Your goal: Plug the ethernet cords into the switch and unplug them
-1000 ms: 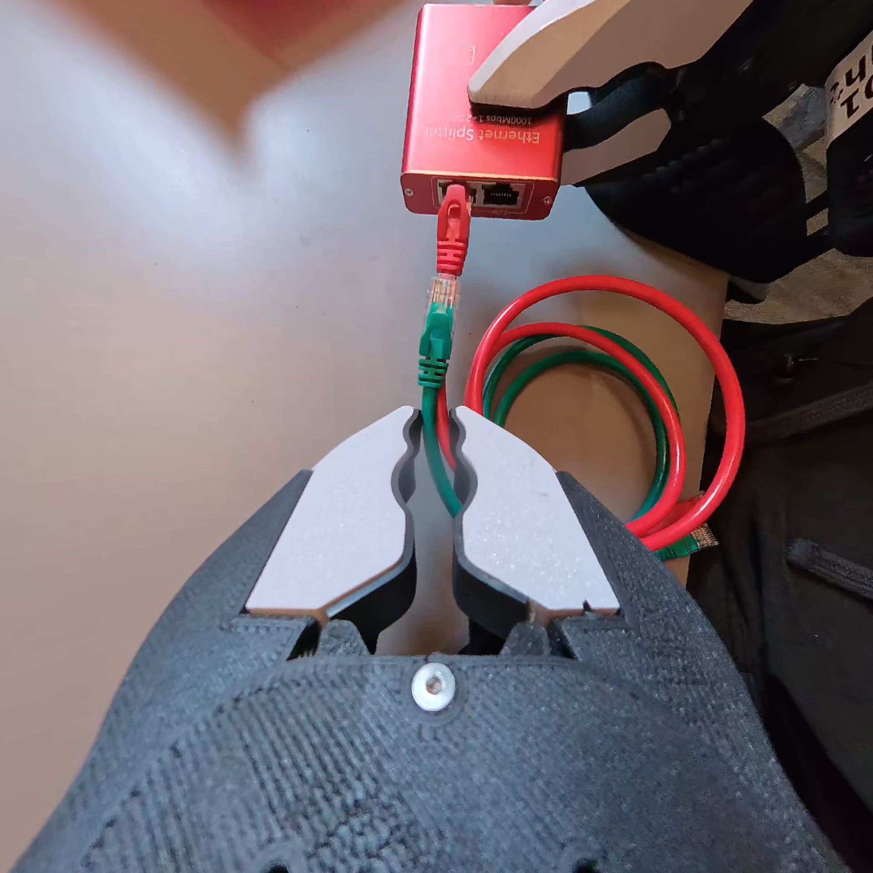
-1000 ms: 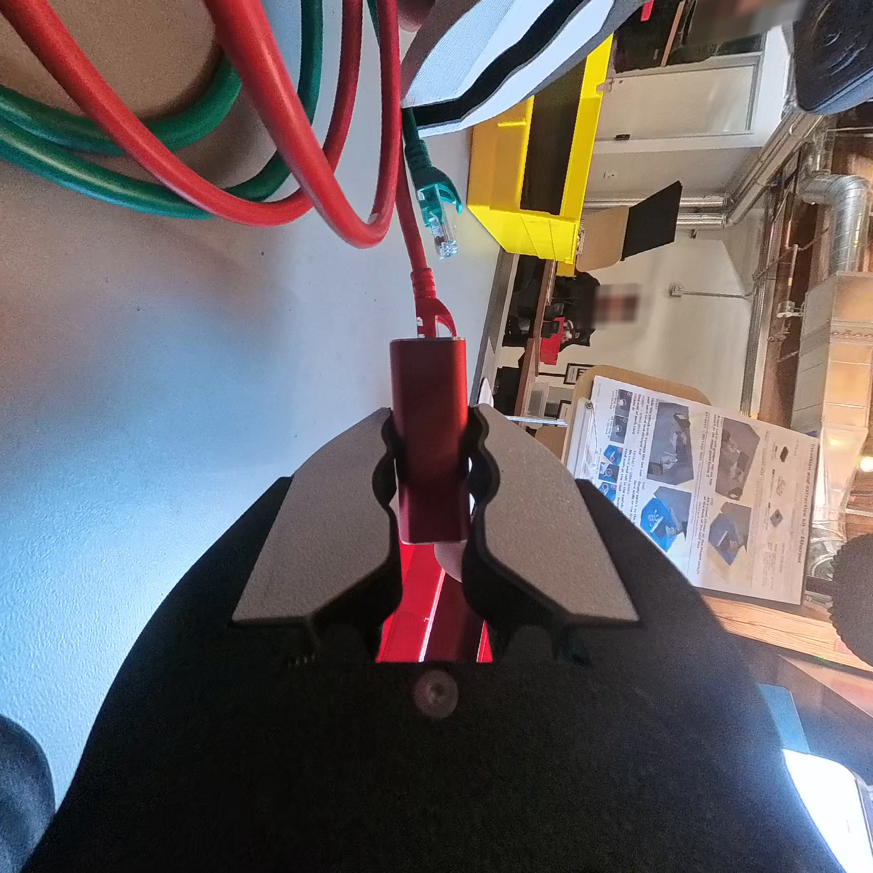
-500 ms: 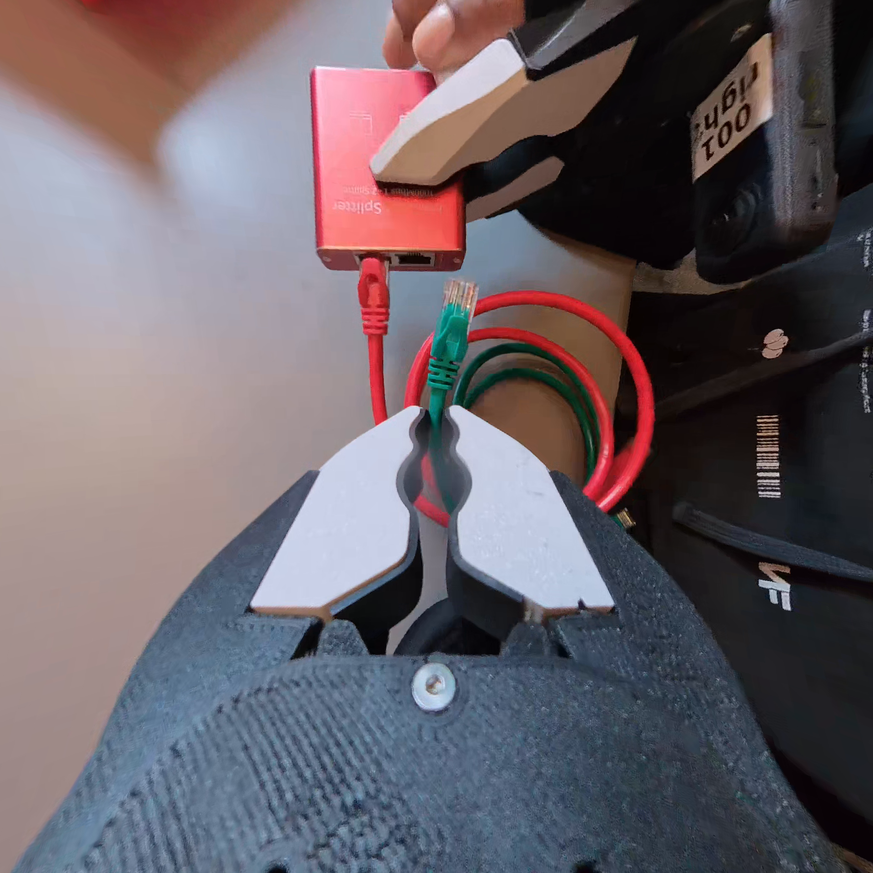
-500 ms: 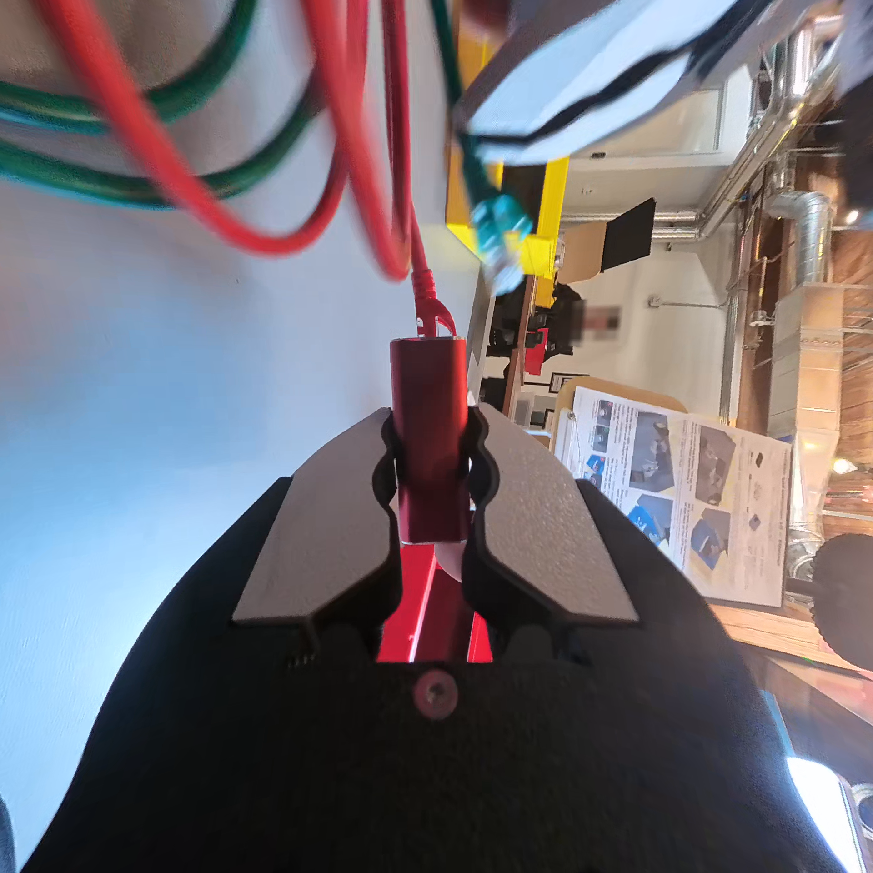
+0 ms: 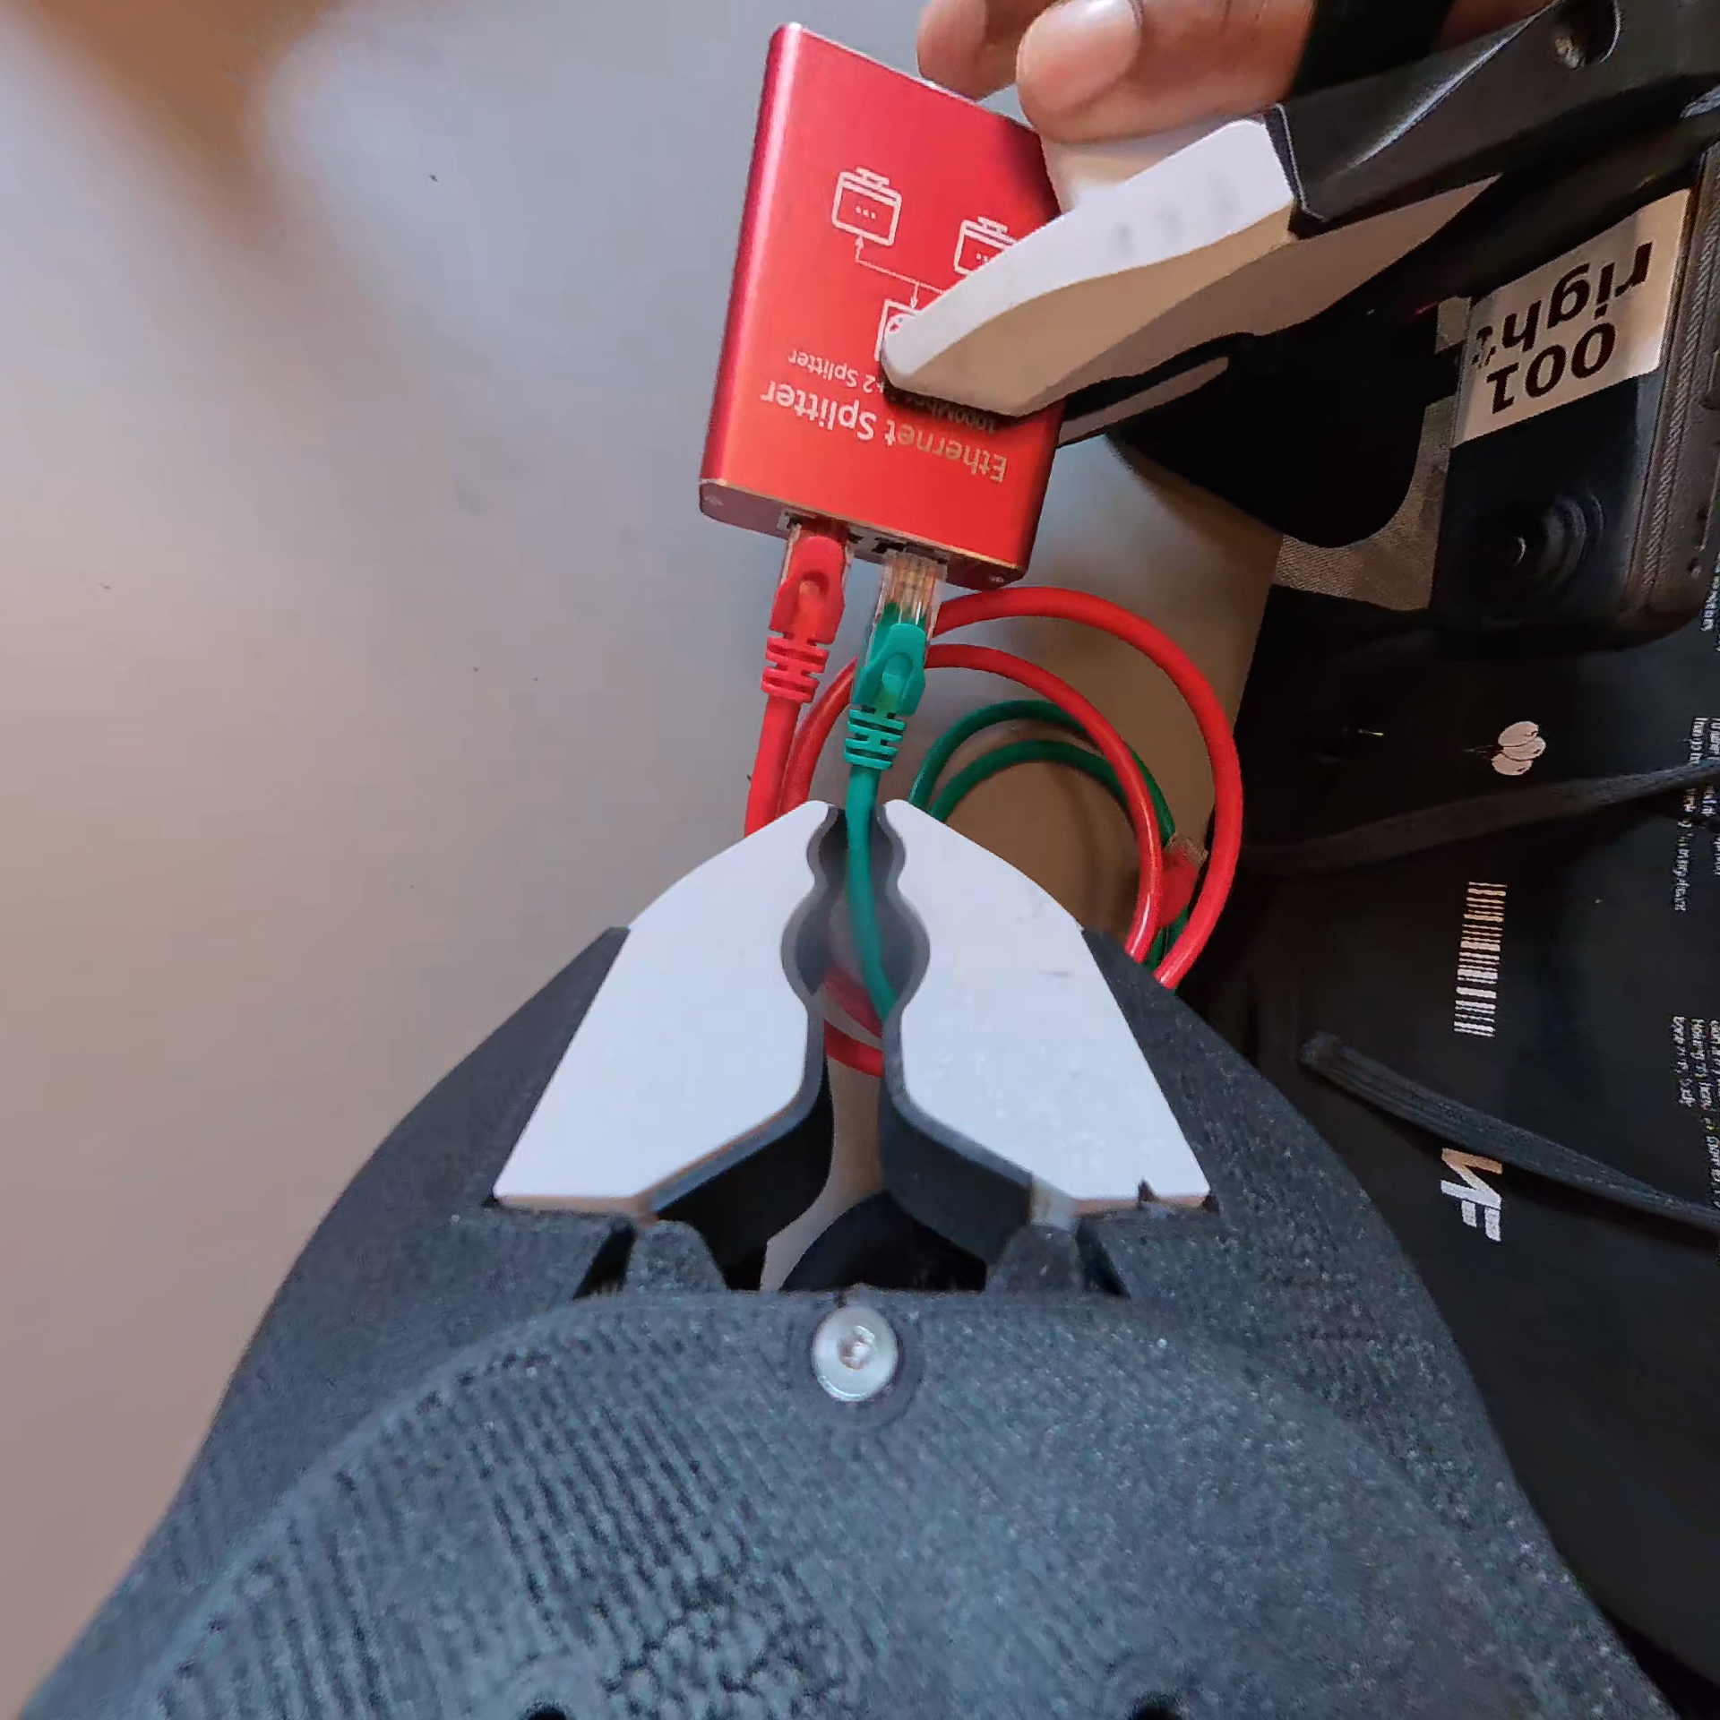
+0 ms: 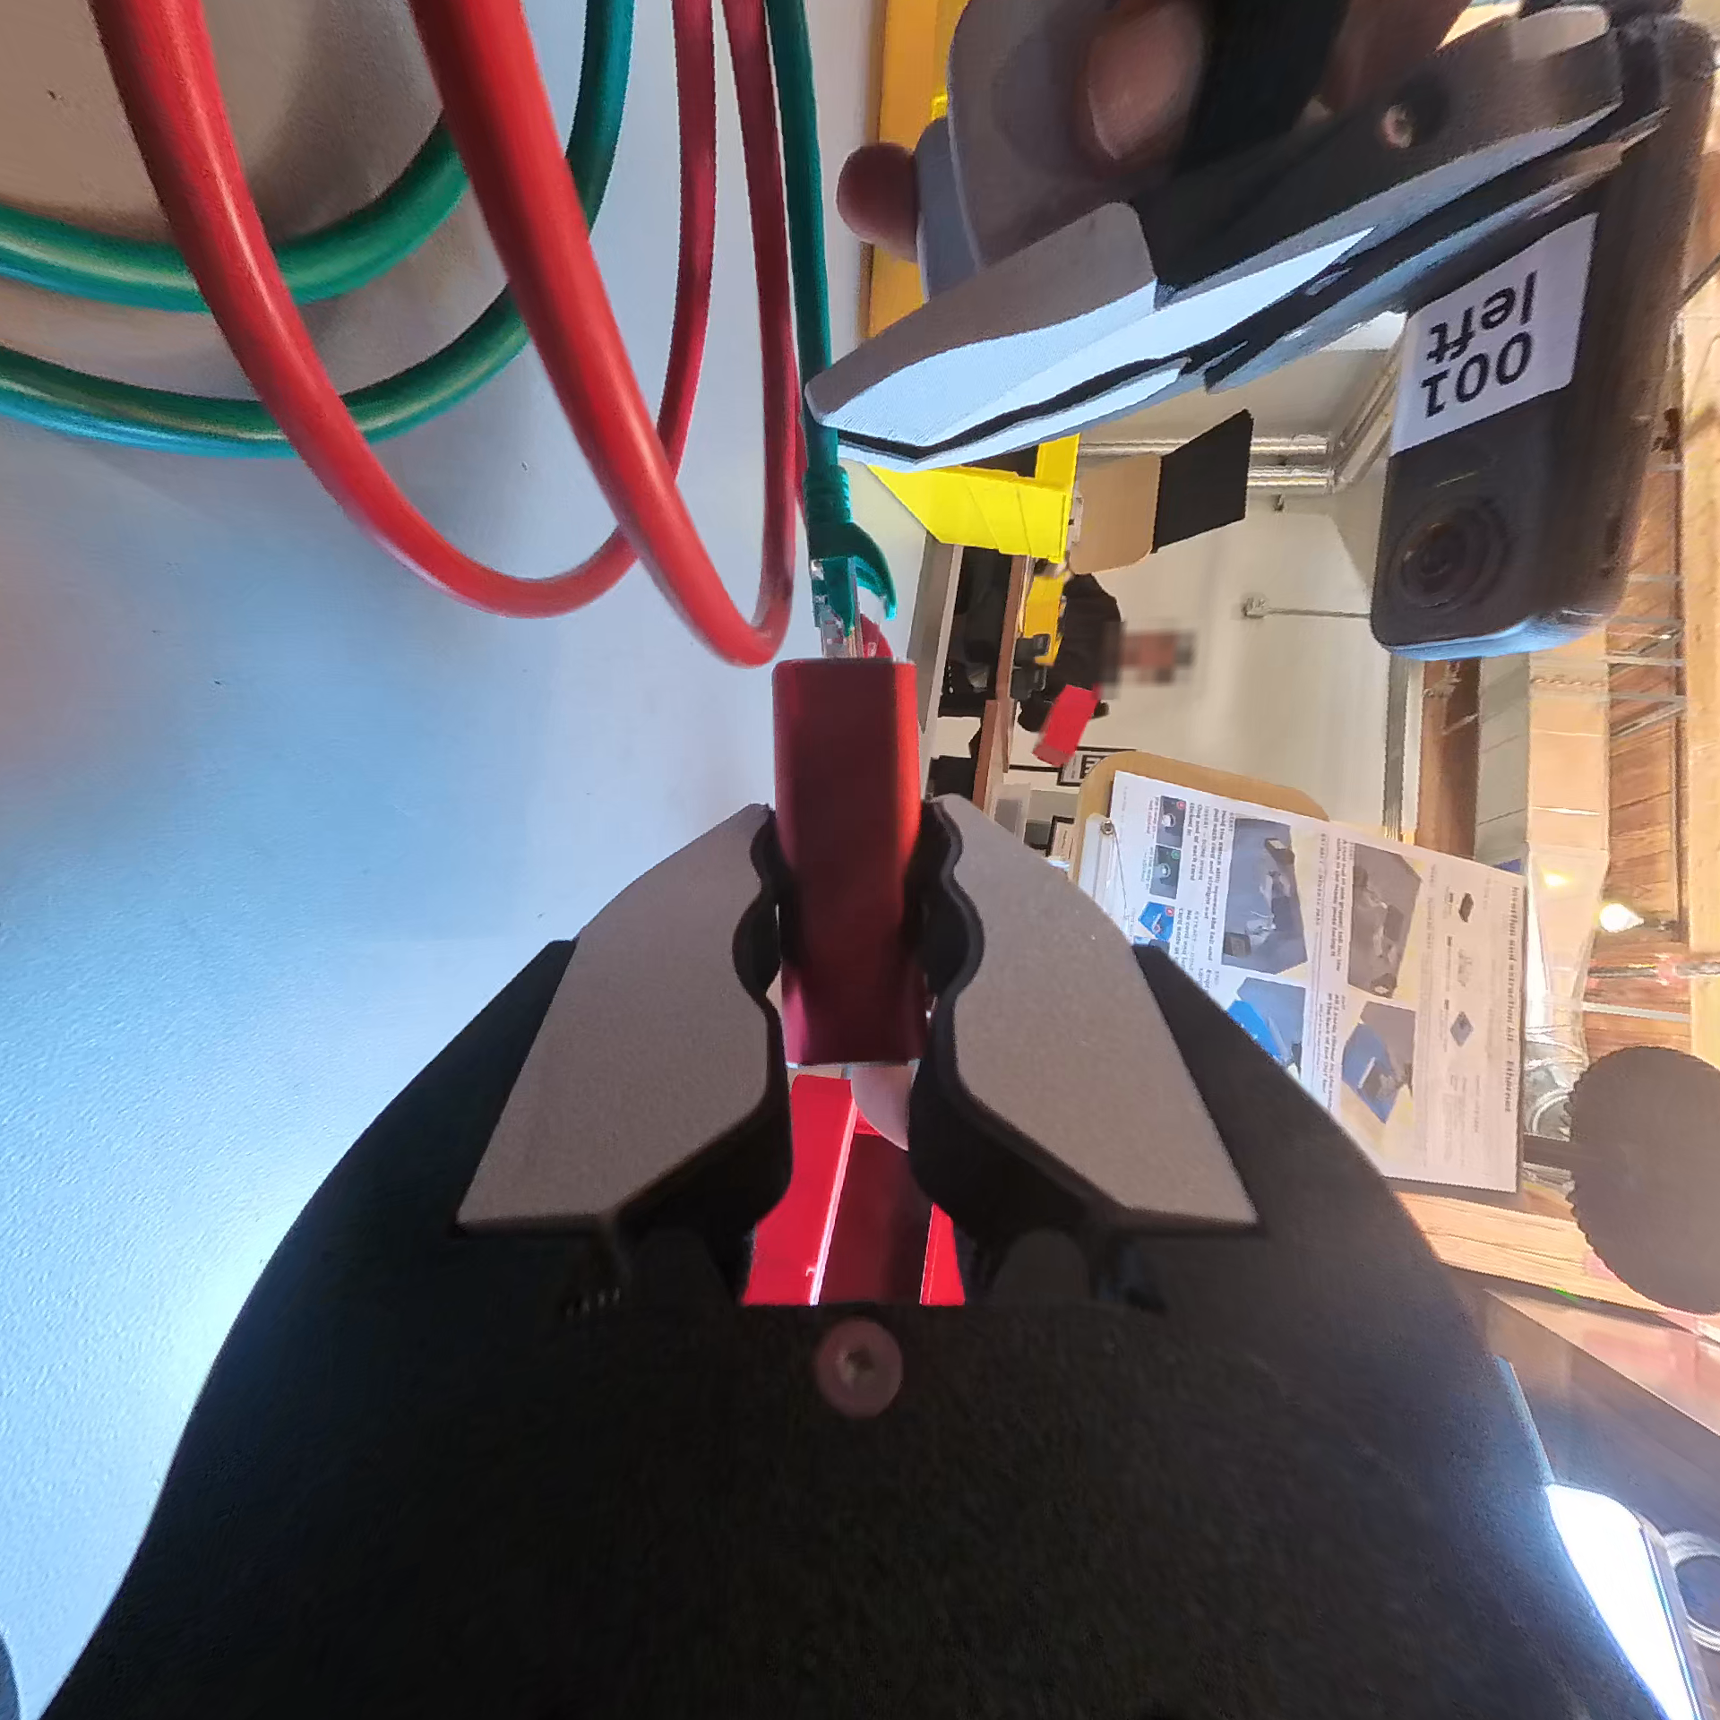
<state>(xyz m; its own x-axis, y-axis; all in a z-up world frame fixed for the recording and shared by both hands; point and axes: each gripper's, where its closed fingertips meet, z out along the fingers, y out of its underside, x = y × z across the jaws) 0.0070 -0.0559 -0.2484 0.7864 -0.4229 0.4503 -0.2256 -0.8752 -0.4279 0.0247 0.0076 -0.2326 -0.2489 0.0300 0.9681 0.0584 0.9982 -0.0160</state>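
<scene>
pale tabletop [image 5: 326, 651], right tongs [image 6: 856, 828] clamped on red switch [image 5: 884, 326], ports facing left tongs [image 5: 856, 824] clamping green cord [image 5: 866, 884]

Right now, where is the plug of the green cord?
In the left wrist view, the green plug is at the right port of the red switch, beside the red plug, just ahead of the left hand-held gripper gripping its cord.

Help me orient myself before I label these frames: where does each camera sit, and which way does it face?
Left wrist view: on the left gripper, looking along its fingers, shut on the green cord, toward the red switch; a thumb shows.
Right wrist view: on the right gripper, clamping the switch edge-on, facing the room.
Shared: switch, both cords, each other's gripper.
</scene>
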